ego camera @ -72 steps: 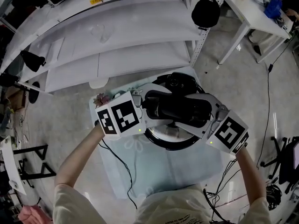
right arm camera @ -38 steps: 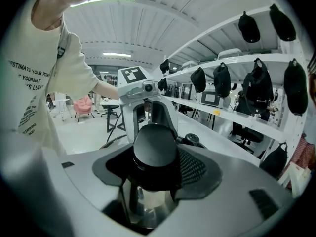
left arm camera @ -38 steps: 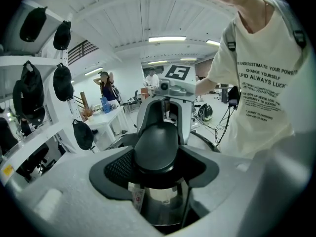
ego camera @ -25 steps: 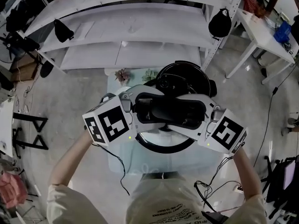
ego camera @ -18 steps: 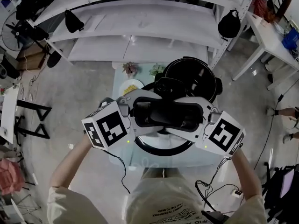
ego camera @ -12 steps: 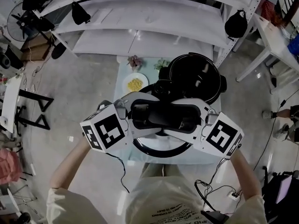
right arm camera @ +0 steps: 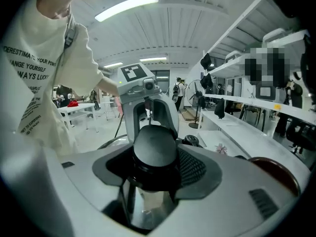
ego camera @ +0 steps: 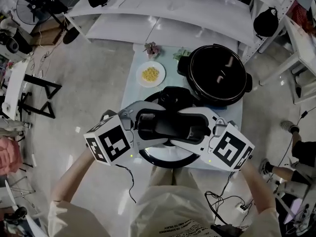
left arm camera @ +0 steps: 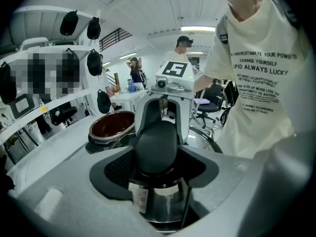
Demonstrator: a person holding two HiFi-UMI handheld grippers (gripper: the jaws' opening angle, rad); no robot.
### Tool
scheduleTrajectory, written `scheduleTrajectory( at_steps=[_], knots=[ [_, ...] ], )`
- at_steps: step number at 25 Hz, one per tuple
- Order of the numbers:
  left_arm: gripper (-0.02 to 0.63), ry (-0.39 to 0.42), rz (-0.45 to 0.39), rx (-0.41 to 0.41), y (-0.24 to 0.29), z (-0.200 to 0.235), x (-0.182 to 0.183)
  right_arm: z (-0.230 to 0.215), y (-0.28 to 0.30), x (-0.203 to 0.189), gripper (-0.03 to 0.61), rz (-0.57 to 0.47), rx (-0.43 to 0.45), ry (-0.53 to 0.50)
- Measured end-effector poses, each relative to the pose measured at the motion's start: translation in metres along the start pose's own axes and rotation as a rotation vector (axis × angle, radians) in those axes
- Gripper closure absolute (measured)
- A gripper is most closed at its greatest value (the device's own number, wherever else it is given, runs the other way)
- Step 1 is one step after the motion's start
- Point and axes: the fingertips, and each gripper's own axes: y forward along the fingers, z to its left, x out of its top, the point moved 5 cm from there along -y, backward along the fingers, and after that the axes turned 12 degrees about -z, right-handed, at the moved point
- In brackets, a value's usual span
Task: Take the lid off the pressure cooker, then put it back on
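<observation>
Two grippers, one lid! From the head view, the left gripper (ego camera: 141, 125) and right gripper (ego camera: 201, 128) clamp opposite ends of the black handle (ego camera: 170, 124). They hold the lid (ego camera: 168, 157) clear of the open cooker pot (ego camera: 217, 75), to its near left, over the surface (ego camera: 133, 95) edge. Both forearms reach forward and angle inward. The lid is off, so I judge the return comes next: carry it back over the pot, centre it, keep it level. In the left gripper view the jaws pinch the handle end, with the pot (left arm camera: 112, 125) beyond on the left. In the right gripper view it's the same pinch on the other end, with the pot rim (right arm camera: 274, 174) at the right edge.
</observation>
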Motion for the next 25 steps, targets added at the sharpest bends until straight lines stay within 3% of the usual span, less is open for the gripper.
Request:
scheduleTrajectory(
  at_steps=[16, 25],
  knots=[
    [0.331, -0.134, 0.043, -0.035, 0.013, -0.011, -0.105, 0.009, 0.06, -0.086, 0.307, 0.043, 0.048, 0.099],
    [0.331, -0.13, 0.059, -0.067, 0.03, -0.003, -0.153, 0.001, 0.08, -0.129, 0.307, 0.089, 0.009, 0.104]
  ],
)
